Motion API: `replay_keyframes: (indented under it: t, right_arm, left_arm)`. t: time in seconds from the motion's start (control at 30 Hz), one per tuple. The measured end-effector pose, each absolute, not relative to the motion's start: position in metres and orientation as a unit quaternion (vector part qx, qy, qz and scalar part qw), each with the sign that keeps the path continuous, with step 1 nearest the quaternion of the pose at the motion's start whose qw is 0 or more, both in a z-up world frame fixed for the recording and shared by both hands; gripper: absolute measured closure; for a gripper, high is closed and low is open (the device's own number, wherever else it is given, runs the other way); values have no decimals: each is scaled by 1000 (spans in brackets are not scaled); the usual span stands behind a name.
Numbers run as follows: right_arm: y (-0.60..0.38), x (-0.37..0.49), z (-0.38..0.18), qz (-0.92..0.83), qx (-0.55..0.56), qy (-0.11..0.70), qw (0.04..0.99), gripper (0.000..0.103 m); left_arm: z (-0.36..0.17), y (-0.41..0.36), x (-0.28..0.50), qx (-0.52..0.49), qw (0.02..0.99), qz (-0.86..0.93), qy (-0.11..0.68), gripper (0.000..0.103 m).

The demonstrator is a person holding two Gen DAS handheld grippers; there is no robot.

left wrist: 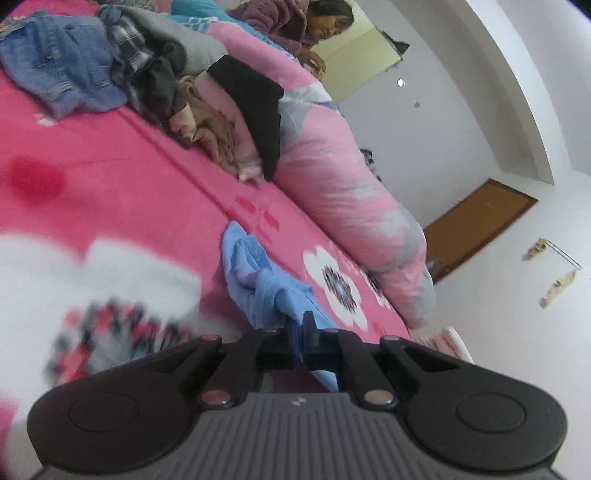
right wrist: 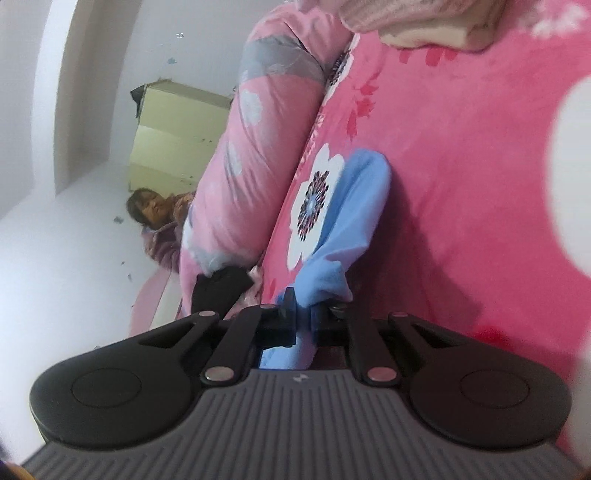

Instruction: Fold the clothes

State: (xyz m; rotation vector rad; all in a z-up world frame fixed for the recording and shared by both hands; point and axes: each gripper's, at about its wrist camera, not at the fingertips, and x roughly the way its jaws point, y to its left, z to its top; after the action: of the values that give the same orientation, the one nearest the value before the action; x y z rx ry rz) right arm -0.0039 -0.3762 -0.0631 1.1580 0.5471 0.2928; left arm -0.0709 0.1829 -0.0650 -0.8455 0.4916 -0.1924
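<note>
Pink floral bedspread [left wrist: 155,192] fills both views, w/ white walls behind. Left gripper [left wrist: 300,325] is clamped on a bunched edge of the light-blue garment [left wrist: 258,273], and right gripper [right wrist: 303,301] is pinched tight on another part of it; cloth is soft, wrinkled, gathered into folds at each grip, trailing onto the bedspread. Further out: rolled pink quilt [left wrist: 343,184] along the bed edge, pile of clothes [left wrist: 92,62] incl. denim & plaid, and a person [left wrist: 295,26] at the far side.

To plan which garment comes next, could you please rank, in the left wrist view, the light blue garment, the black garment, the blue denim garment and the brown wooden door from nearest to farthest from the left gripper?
1. Light blue garment: clamped in the left gripper.
2. Black garment: centre, draped over the rolled pink quilt.
3. Blue denim garment: far left, on the pile.
4. Brown wooden door: right, across the room.
</note>
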Motion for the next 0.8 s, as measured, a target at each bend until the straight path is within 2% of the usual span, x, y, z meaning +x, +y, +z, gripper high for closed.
replay_keyframes:
  t: [0.13, 0.17, 0.2, 0.23, 0.3, 0.33, 0.4, 0.43, 0.47, 0.5, 0.57, 0.6, 0.7, 0.8]
  right_arm:
    - [-392, -56, -72, 123, 522, 278, 797, 97]
    - [-395, -60, -78, 115, 515, 293, 797, 94]
    - [-398, -63, -84, 95, 503, 312, 800, 93]
    - [-400, -65, -84, 68, 481, 326, 811, 92]
    - [-398, -68, -73, 41, 433, 328, 839, 88]
    - [-397, -70, -68, 27, 409, 328, 851, 82]
    - [-389, -73, -47, 8, 343, 306, 888, 62]
    - [-381, -74, -34, -5, 297, 288, 910, 43]
    - [-368, -75, -21, -24, 237, 268, 933, 29]
    - [-354, -75, -10, -42, 178, 247, 952, 24]
    - [-334, -80, 4, -55, 94, 200, 974, 7]
    - [-325, -83, 10, -58, 59, 176, 981, 3]
    - [-303, -79, 19, -57, 14, 123, 991, 1]
    - [-289, -70, 23, -44, 14, 118, 992, 1]
  left_arm:
    - [-80, 176, -111, -369, 882, -98, 276, 98]
    - [-86, 175, -117, -351, 885, -96, 289, 92]
    - [-90, 175, -121, -336, 890, -76, 299, 81]
    - [-90, 176, -124, -333, 893, -68, 294, 75]
    - [-85, 179, -130, -320, 905, -54, 275, 49]
    - [-78, 179, -132, -301, 915, -46, 265, 42]
    - [-63, 174, -131, -245, 935, -28, 255, 19]
    - [-57, 170, -126, -219, 941, -22, 258, 14]
    - [-51, 167, -120, -193, 946, -16, 260, 6]
    - [-47, 164, -117, -185, 947, -6, 263, 0]
    - [-38, 158, -111, -169, 949, 14, 267, 0]
    - [-35, 157, -109, -173, 947, 25, 269, 0]
    - [-28, 151, -104, -174, 945, 52, 272, 0]
    - [-28, 146, -101, -162, 947, 69, 267, 0]
